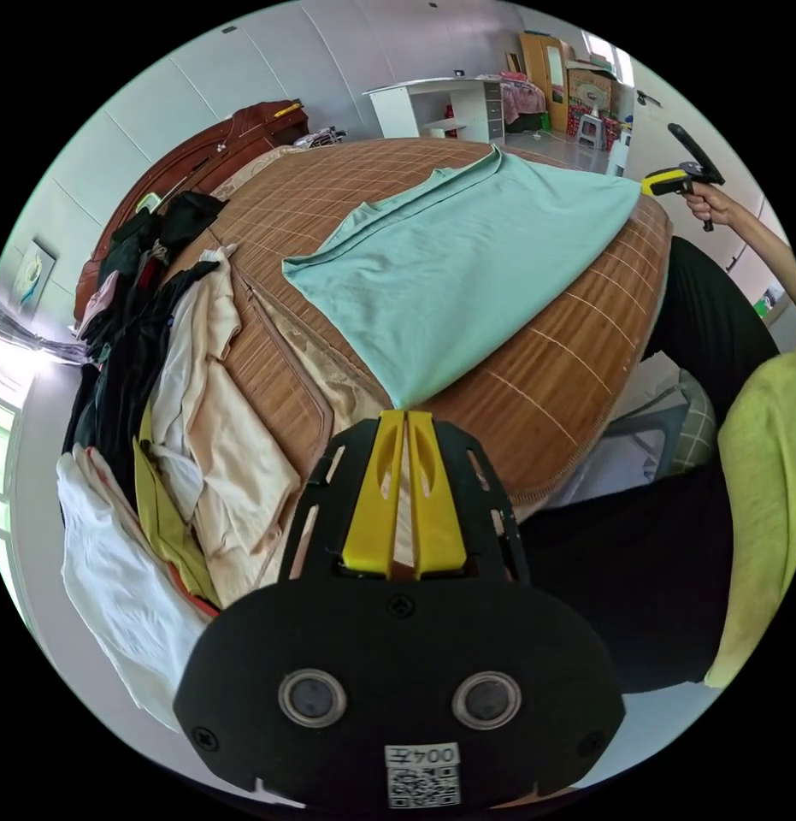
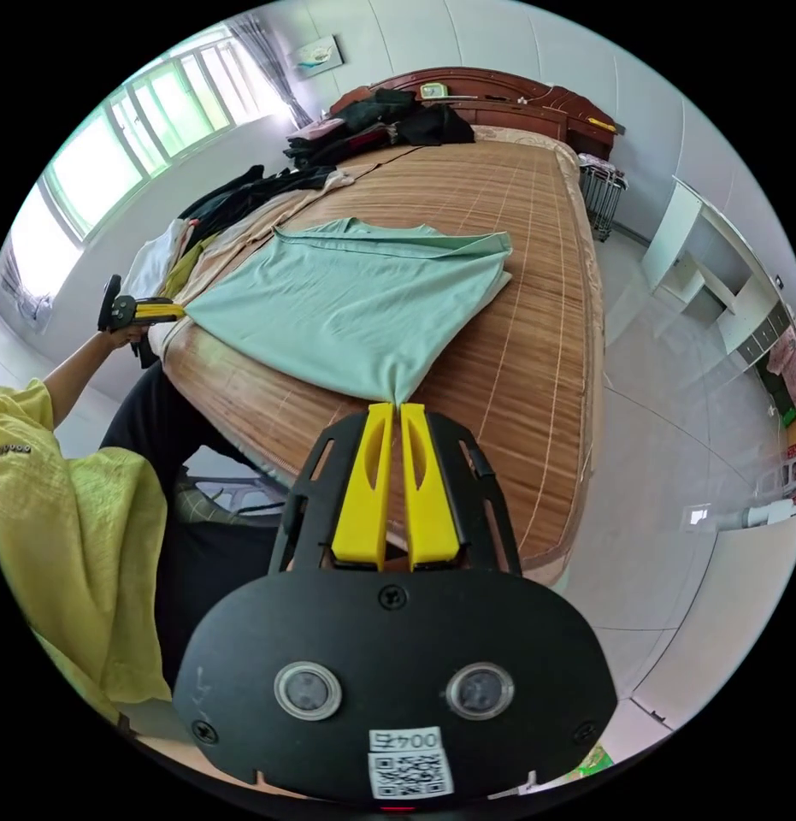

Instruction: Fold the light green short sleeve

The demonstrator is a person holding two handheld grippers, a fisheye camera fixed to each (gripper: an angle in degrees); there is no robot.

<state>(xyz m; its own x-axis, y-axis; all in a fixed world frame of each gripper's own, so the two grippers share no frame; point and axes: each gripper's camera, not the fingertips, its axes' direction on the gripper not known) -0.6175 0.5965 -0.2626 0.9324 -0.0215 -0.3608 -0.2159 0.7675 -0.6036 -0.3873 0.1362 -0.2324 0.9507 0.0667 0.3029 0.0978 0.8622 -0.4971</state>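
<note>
While both grippers pinch the shirt's [image 1: 466, 265] near corners at the bed's [image 1: 551, 385] foot edge, left gripper [image 1: 406, 415] and right gripper [image 2: 395, 406] clamp cloth; the shirt stretches away toward the headboard [image 2: 500, 90], collar farthest, each gripper equally near.

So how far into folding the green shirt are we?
Early on. Done: the light green shirt lies spread on the bed's bamboo mat, sleeves apparently tucked in along the collar end. In hand: the left gripper and right gripper each pinch a hem corner, cloth taut. Left: carrying the hem up toward the collar and finishing the fold.
</note>
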